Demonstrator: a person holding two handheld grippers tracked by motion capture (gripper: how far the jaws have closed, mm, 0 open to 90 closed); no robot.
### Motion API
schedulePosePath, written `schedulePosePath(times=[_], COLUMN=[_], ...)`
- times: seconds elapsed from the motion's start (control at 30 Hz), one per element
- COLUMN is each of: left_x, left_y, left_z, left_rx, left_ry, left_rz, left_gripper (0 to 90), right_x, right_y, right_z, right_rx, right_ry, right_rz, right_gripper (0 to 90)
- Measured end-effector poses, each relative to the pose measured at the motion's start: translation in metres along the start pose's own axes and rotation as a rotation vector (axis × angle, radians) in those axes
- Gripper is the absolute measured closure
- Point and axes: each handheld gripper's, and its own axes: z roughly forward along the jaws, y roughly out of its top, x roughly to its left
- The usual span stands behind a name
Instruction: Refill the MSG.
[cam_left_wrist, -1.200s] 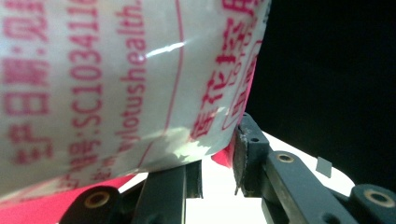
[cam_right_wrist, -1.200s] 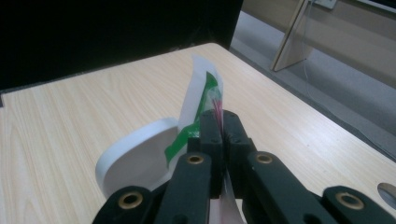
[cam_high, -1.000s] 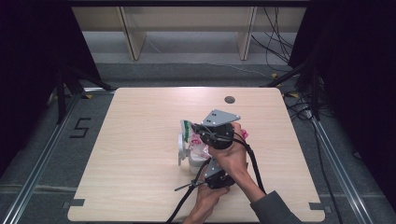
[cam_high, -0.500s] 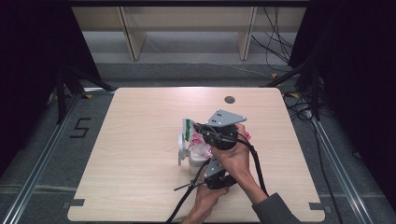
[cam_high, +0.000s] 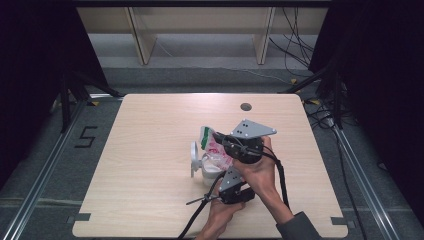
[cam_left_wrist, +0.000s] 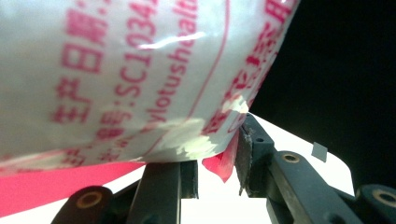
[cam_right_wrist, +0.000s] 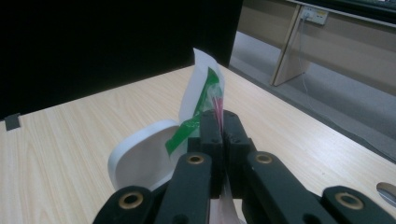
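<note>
A clear plastic pouch (cam_high: 216, 148) with red print and a green top strip stands over a white tub (cam_high: 210, 169) near the table's middle. My right gripper (cam_high: 219, 138), under its grey plate, is shut on the pouch's top edge (cam_right_wrist: 205, 95), with the jaws pressed together on the film (cam_right_wrist: 218, 119). My left gripper (cam_high: 223, 175) reaches up from below to the pouch's bottom (cam_left_wrist: 116, 70). Its jaws (cam_left_wrist: 217, 156) have just been opening: a gap shows, and a red corner of the pouch hangs in it, against one jaw.
A white oval lid (cam_high: 194, 160) stands on edge left of the tub, and also shows as the lid (cam_right_wrist: 140, 158). A dark round grommet (cam_high: 245, 106) sits near the table's far edge. Both forearms cross the near edge. Wooden shelf legs (cam_high: 137, 35) stand beyond the table.
My right gripper and the pouch top have edged slightly to the right. The left hand has kept its place.
</note>
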Motion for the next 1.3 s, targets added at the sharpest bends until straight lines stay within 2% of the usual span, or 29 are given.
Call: schedulePosePath(times=[0.03, 0.07, 0.1, 0.13, 0.17, 0.2, 0.23, 0.43, 0.5, 0.57, 0.6, 0.63, 0.67, 0.77, 0.83, 0.9, 0.93, 0.97, 1.0, 1.07, 1.13, 1.17, 1.2, 1.23, 1.3], left_x=[0.000, 0.000, 0.000, 0.000, -0.002, -0.003, -0.003, -0.002, -0.002, -0.003, -0.003, -0.004, -0.004, -0.004, -0.004, -0.006, -0.006, -0.005, -0.005, -0.005, -0.005, -0.006, -0.006, -0.006, -0.007], left_y=[0.000, 0.000, 0.000, 0.000, -0.001, -0.001, -0.001, -0.001, -0.001, -0.002, -0.002, -0.002, -0.002, -0.002, -0.003, -0.002, -0.002, -0.002, -0.002, -0.002, -0.002, -0.002, -0.001, -0.002, -0.002], left_z=[0.000, 0.000, 0.000, 0.000, 0.000, 0.001, 0.001, 0.001, 0.001, 0.001, 0.001, 0.001, 0.001, 0.001, 0.002, 0.003, 0.003, 0.003, 0.003, 0.003, 0.003, 0.003, 0.002, 0.002, 0.002], left_rx=[0.000, 0.004, 0.006, 0.008, -0.010, -0.017, -0.015, 0.013, 0.021, 0.026, 0.030, 0.034, 0.035, 0.039, 0.046, 0.054, 0.062, 0.057, 0.058, 0.063, 0.070, 0.072, 0.083, 0.083, 0.082], left_ry=[0.000, 0.000, 0.000, -0.001, -0.006, -0.009, -0.008, -0.013, -0.013, -0.019, -0.019, -0.021, -0.018, -0.021, -0.019, -0.006, -0.001, -0.015, -0.015, -0.009, -0.011, -0.010, -0.006, -0.012, 0.000], left_rz=[0.001, 0.003, 0.002, 0.004, -0.030, -0.042, -0.041, -0.037, -0.034, -0.031, -0.026, -0.021, -0.022, -0.018, -0.018, -0.009, -0.007, -0.019, -0.022, -0.026, -0.030, -0.029, -0.020, -0.019, -0.027], left_gripper=[71.8, 71.6, 71.0, 70.6, 70.4, 70.0, 69.6, 66.2, 64.8, 63.9, 63.5, 62.6, 62.2, 61.6, 59.9, 57.3, 56.8, 56.1, 54.7, 52.0, 50.0, 49.1, 48.3, 47.9, 46.2], right_x=[-0.001, 0.000, -0.001, -0.001, -0.002, -0.001, -0.003, -0.006, -0.008, -0.008, -0.010, -0.010, -0.011, -0.012, -0.015, -0.014, -0.016, -0.016, -0.018, -0.018, -0.019, -0.020, -0.020, -0.021, -0.021], right_y=[0.001, 0.001, 0.001, 0.001, 0.001, 0.000, 0.000, -0.002, -0.002, -0.003, -0.004, -0.004, -0.005, -0.008, -0.011, -0.013, -0.013, -0.014, -0.015, -0.016, -0.018, -0.018, -0.018, -0.019, -0.020], right_z=[-0.002, -0.003, -0.005, -0.006, -0.008, -0.009, -0.011, -0.021, -0.025, -0.030, -0.032, -0.035, -0.037, -0.042, -0.046, -0.048, -0.049, -0.051, -0.051, -0.054, -0.056, -0.057, -0.056, -0.058, -0.059], right_rx=[-0.003, -0.003, -0.003, -0.004, -0.010, -0.012, -0.014, -0.030, -0.042, -0.048, -0.052, -0.053, -0.065, -0.076, -0.103, -0.103, -0.110, -0.104, -0.134, -0.123, -0.135, -0.133, -0.143, -0.141, -0.151], right_ry=[0.000, 0.005, 0.004, 0.009, -0.003, -0.004, 0.010, 0.002, -0.001, -0.006, -0.006, -0.003, -0.014, 0.006, -0.011, -0.001, -0.008, -0.015, -0.021, -0.016, -0.018, -0.024, -0.010, -0.033, -0.018], right_rz=[-0.013, -0.001, -0.019, -0.011, -0.011, -0.004, -0.017, 0.009, -0.002, 0.010, -0.002, 0.013, 0.006, 0.037, 0.035, 0.074, 0.064, 0.078, 0.064, 0.083, 0.097, 0.090, 0.092, 0.086, 0.101], right_gripper=[90.0, 90.0, 90.0, 90.0, 90.0, 90.0, 90.0, 90.0, 90.0, 90.0, 90.0, 90.0, 90.0, 90.0, 90.0, 90.0, 90.0, 90.0, 90.0, 90.0, 90.0, 90.0, 90.0, 90.0, 90.0])
